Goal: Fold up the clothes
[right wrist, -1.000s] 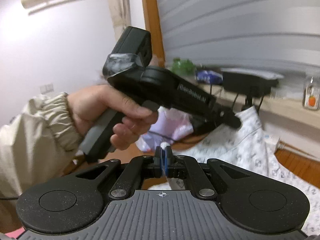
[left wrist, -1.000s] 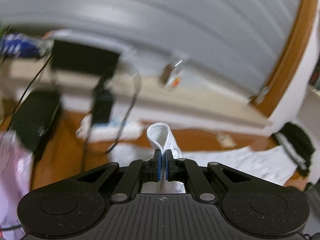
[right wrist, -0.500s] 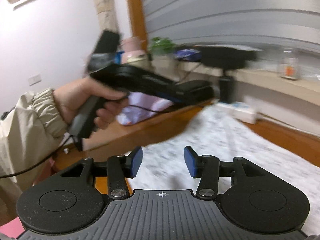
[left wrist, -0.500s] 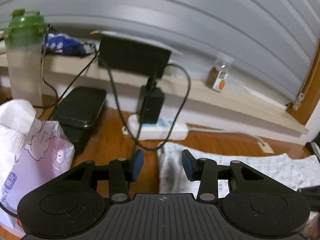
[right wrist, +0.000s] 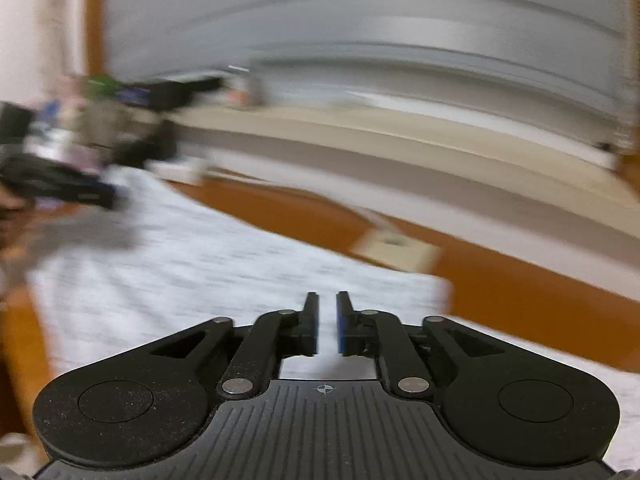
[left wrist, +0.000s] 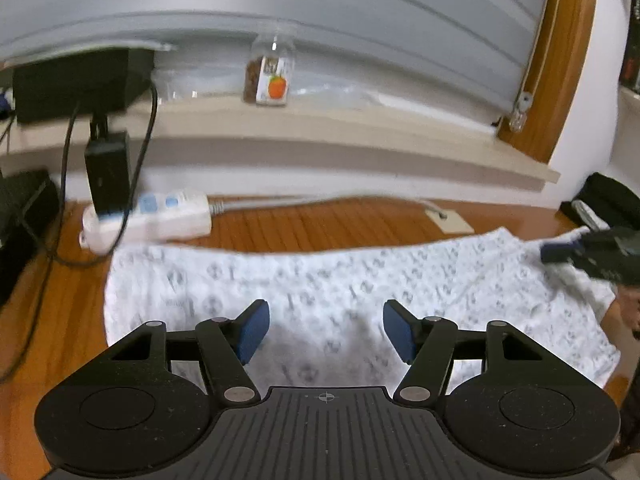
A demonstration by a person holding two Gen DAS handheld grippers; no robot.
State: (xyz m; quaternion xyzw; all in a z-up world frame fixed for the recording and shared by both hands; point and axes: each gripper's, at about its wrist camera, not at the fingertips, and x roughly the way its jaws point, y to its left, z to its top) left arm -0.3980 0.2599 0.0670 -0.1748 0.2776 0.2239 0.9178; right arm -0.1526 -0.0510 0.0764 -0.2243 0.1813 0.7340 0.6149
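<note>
Wooden floor [left wrist: 328, 224], patterned white garment [left wrist: 320, 288] spread flat, white power strip [left wrist: 160, 220] beside it

Orange-brown wooden floor [left wrist: 320, 224], pale ledge [left wrist: 360, 136], grey slatted shutter [left wrist: 360, 12], wooden frame [left wrist: 560, 60].

- The right gripper [right wrist: 327, 328] hangs over a white patterned garment [right wrist: 208, 276], its jaws closing with a narrow gap and nothing pinched between them.
- The garment lies spread on a brown wooden tabletop [right wrist: 520, 292].
- At far left, blurred, the left gripper [right wrist: 68, 188] is above the cloth.
- A pale ledge [right wrist: 400, 140] runs along the far side below grey slats.
</note>
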